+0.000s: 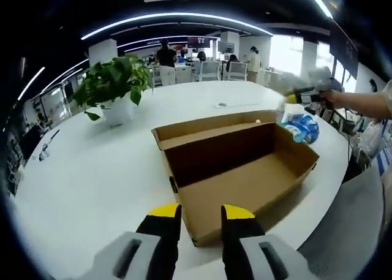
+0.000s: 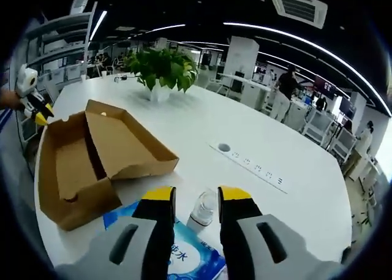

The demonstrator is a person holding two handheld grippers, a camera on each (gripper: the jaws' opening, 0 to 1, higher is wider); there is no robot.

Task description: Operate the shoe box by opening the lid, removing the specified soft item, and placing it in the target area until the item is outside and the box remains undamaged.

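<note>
left gripper [image 1: 201,217] spread at the open shoe box's [image 1: 245,182] near end; box looks empty.
right gripper [image 2: 196,201] spread above the blue soft pack [image 2: 184,255] at the table [image 2: 257,145] edge, beside a bottle [image 2: 203,211]; next: confirm the placement, withdraw.

Right gripper [image 2: 196,197] hovers, jaws parted, over a blue tissue pack [image 2: 184,255]; open shoe box [image 2: 92,154] lies left on the white surface [image 2: 257,188]; potted plant [image 2: 160,68] beyond.

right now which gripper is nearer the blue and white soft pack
Right. The right gripper hangs directly over the blue and white soft pack, its fingers either side of a small clear bottle. The left gripper sits at the opposite end of the open cardboard box, far from it.
</note>
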